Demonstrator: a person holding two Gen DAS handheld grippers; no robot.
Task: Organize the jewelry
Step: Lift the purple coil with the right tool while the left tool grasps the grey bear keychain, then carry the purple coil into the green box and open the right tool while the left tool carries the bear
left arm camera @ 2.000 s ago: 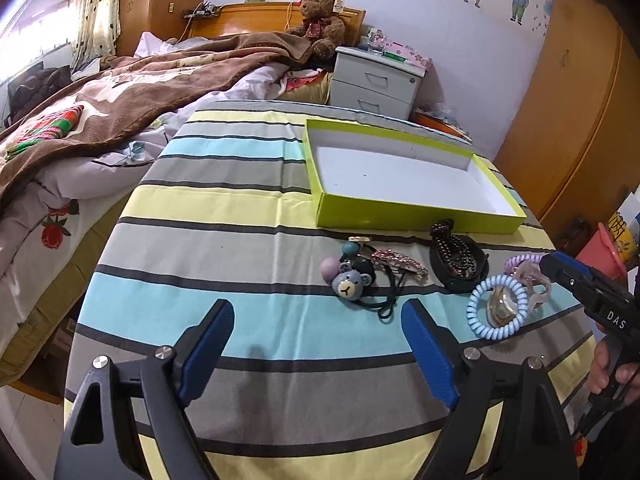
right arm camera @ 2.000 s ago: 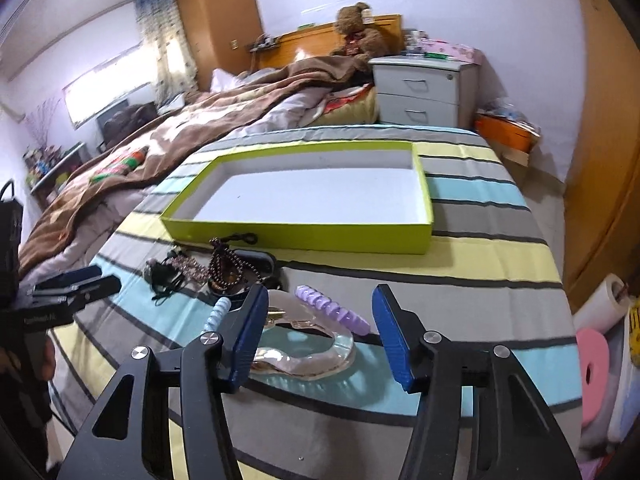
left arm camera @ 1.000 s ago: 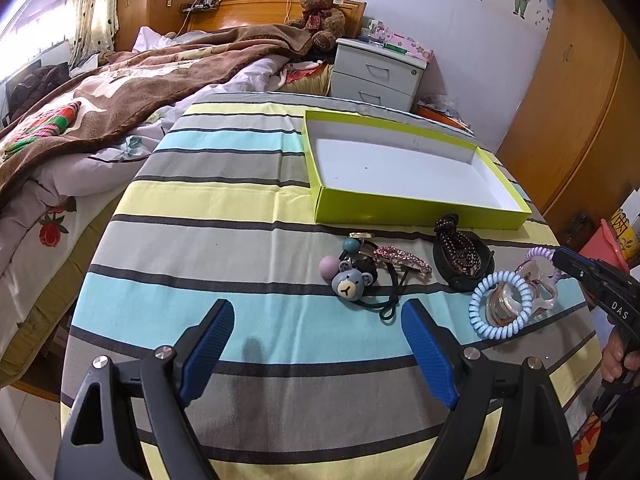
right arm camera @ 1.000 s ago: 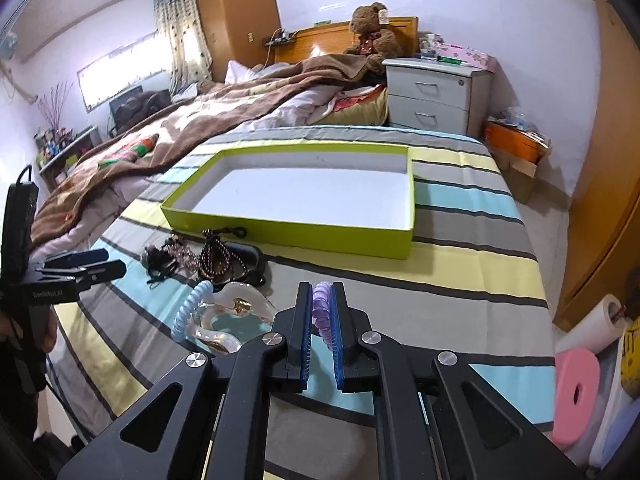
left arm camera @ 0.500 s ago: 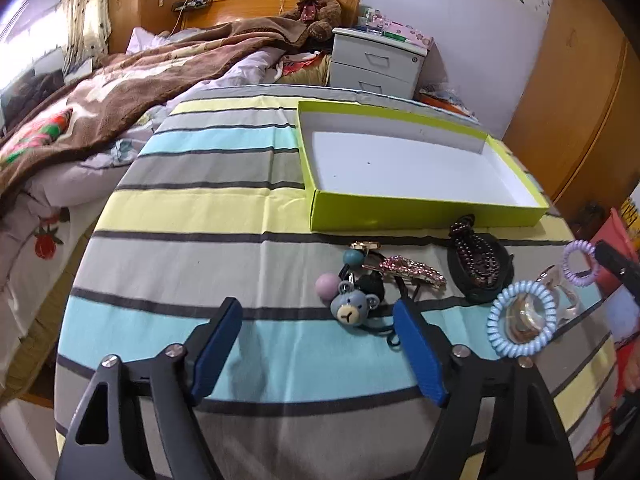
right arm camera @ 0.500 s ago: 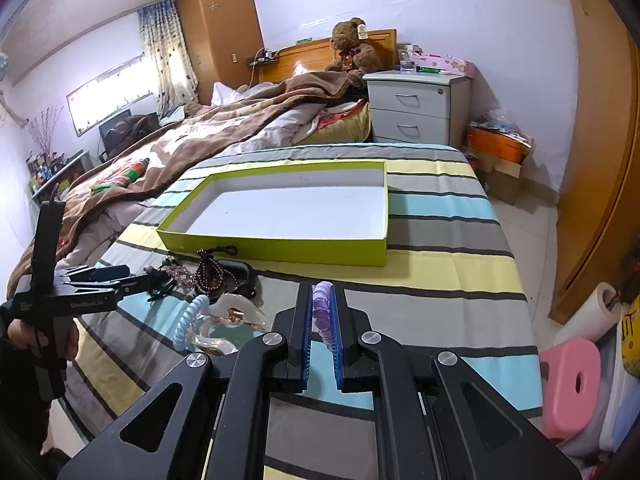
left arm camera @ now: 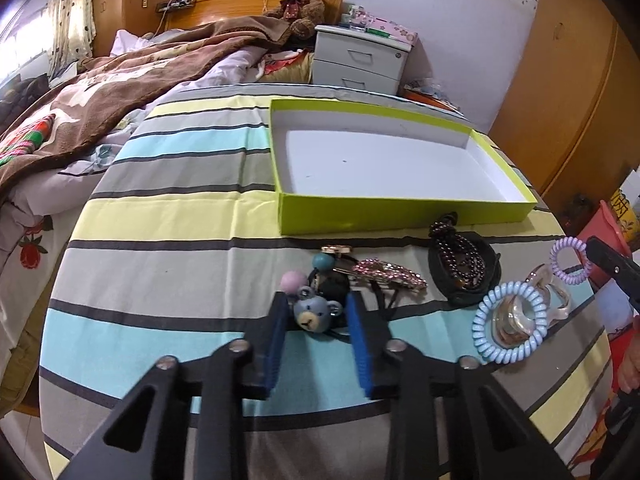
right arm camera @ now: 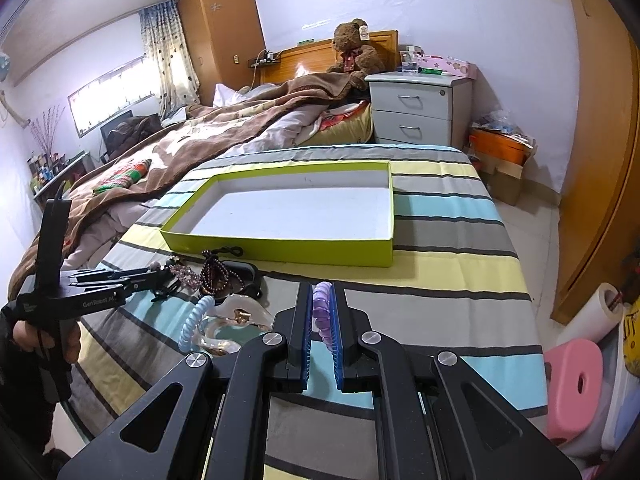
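Note:
A bear hair tie (left arm camera: 313, 317) lies on the striped tablecloth between the blue pads of my left gripper (left arm camera: 316, 300). Its jaws are closing and the pads meet the bear's sides. My right gripper (right arm camera: 322, 286) is shut on a purple spiral hair tie (right arm camera: 321, 316), held above the cloth; the same tie (left arm camera: 570, 262) shows at the right of the left wrist view. The green box (left arm camera: 400, 210) (right arm camera: 280, 250) stands empty behind. A pink rhinestone clip (left arm camera: 384, 272), a dark bead bracelet (left arm camera: 460, 264), a light blue spiral tie (left arm camera: 478, 326) and a clear hair claw (left arm camera: 556, 296) lie in front of it.
A bed with a brown blanket (right arm camera: 208, 136) runs along the table's left side. A grey nightstand (right arm camera: 416, 108) stands behind. A pink stool (right arm camera: 572, 384) and a paper roll (right arm camera: 600, 312) sit on the floor to the right. A hand (right arm camera: 44, 340) holds the left gripper.
My left gripper has moved in over the bear hair tie and its jaws have gone from wide apart to narrow around it. The right gripper has kept its grip on the purple tie.

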